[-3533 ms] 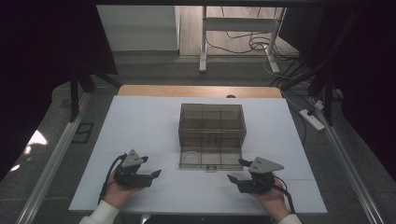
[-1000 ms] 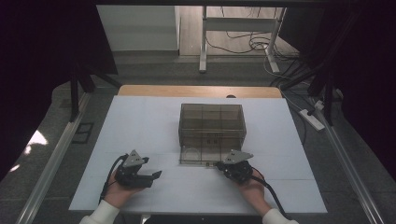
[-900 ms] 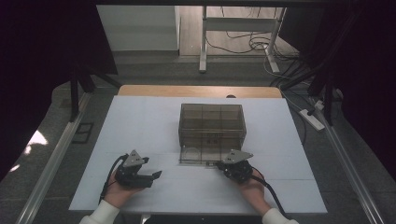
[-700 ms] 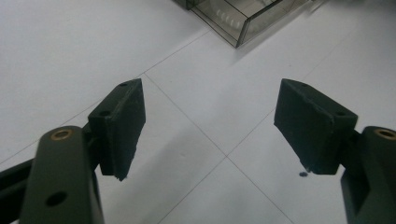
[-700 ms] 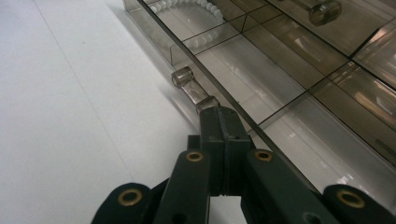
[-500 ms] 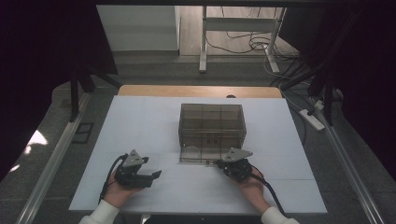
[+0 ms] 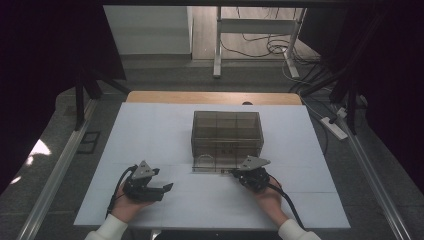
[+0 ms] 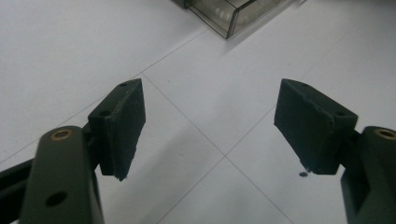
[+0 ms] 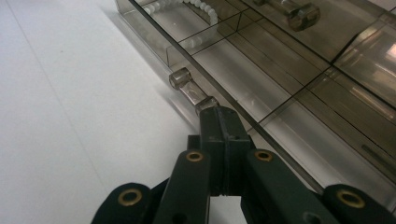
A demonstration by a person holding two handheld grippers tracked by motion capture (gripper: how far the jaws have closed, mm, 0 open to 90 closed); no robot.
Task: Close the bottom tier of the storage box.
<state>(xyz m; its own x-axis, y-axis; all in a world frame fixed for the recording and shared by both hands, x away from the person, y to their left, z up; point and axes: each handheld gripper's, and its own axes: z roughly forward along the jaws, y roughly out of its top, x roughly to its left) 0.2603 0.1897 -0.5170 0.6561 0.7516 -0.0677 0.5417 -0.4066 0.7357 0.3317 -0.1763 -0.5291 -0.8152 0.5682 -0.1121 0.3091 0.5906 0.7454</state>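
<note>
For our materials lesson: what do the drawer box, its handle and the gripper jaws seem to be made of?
Drawer box: probably smoky clear plastic such as acrylic, glossy; the dividers show through its walls.
Handle: likely clear plastic rod, polished, with bright glints.
Right gripper and left gripper jaws: matte black, possibly rubber-like pads on dark plastic or metal links with brass-coloured pins.

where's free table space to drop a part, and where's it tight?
Free: the white table left of the clear drawer box, the strip right of the box, and the near edge between the two hands. Tight: the box front, where the right hand-held gripper is shut at the drawer handle. The left hand-held gripper sits open at near left.
</note>
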